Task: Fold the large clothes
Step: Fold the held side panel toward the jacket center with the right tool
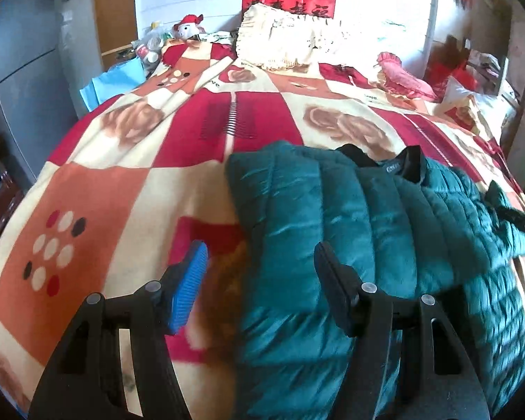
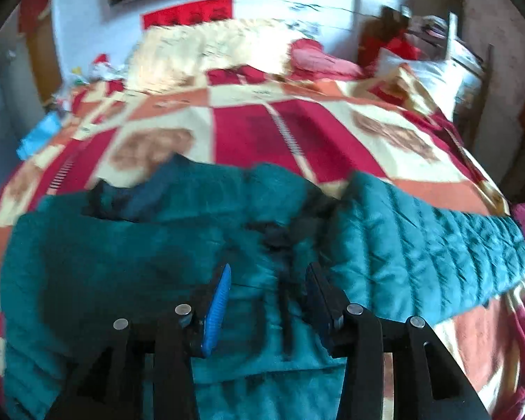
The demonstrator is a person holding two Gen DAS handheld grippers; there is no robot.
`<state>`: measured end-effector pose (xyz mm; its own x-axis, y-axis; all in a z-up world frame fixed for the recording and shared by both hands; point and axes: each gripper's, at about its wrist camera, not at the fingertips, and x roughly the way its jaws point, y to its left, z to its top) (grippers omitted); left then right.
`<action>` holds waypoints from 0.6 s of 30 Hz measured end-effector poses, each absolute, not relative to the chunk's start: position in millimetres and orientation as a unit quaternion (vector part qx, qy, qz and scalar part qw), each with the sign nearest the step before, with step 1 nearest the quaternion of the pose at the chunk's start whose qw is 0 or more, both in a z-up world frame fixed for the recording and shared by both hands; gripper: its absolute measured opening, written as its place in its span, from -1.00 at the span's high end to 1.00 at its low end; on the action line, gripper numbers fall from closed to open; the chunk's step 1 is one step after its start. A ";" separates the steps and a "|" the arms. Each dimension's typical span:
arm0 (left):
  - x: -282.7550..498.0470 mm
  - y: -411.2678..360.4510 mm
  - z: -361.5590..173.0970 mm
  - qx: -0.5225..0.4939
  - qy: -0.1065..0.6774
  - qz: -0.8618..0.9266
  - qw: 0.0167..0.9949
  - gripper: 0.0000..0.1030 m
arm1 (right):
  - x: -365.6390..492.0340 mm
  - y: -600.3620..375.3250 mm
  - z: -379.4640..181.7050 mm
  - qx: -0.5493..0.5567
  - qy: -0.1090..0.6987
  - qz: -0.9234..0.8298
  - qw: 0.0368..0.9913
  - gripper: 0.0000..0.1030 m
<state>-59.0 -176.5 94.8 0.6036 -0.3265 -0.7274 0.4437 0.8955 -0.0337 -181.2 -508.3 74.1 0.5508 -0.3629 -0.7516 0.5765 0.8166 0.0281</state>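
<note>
While a teal quilted jacket (image 1: 360, 231) lies spread across a bed (image 1: 129, 189) covered by a red, orange and cream patchwork blanket, two sets of hand-held tongs hang above it. Seen from the left wrist camera, the jacket fills the lower right of the frame, its dark collar (image 1: 399, 164) toward the middle and one edge running down the centre. The left tongs (image 1: 259, 281) stand well apart at the bottom of that frame, with nothing clamped between them: the blue-padded finger (image 1: 189, 290) sits over bare blanket just left of the jacket's edge, the black finger (image 1: 336, 294) over the teal fabric. Seen from the right wrist camera, which is blurred, the jacket (image 2: 129, 262) stretches across the whole lower half of the frame, a sleeve (image 2: 437, 245) reaching out to the right edge and dark fastenings (image 2: 280, 234) near the centre. The right tongs (image 2: 267, 301) are parted at the bottom centre, directly over the jacket's front, with fabric showing in the gap; whether the pads touch the cloth cannot be told from the blur. A cream ruffled pillow (image 1: 290, 38) and a pink cushion (image 1: 402, 77) lie at the far end of the bed in the upper part of the frame, below a red banner (image 1: 288, 1) on the white wall.
</note>
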 end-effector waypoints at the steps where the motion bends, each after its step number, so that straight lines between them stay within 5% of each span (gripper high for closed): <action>1: -53.8 -184.6 90.9 0.072 0.393 -0.212 0.892 -0.23 | -176.5 -502.6 76.6 0.140 0.390 -0.252 0.874 0.18; 7: -24.9 -208.9 49.8 0.059 0.442 -0.168 0.879 -0.24 | -133.3 -464.9 49.1 0.124 0.455 -0.148 0.869 0.18; 11: -24.4 -203.3 36.6 0.030 0.442 -0.156 0.883 -0.58 | -113.1 -467.7 22.1 0.087 0.464 -0.194 0.860 0.18; 18: -22.7 -200.5 31.6 0.004 0.447 -0.153 0.881 -0.61 | -85.3 -482.0 12.4 0.061 0.459 -0.234 0.855 0.17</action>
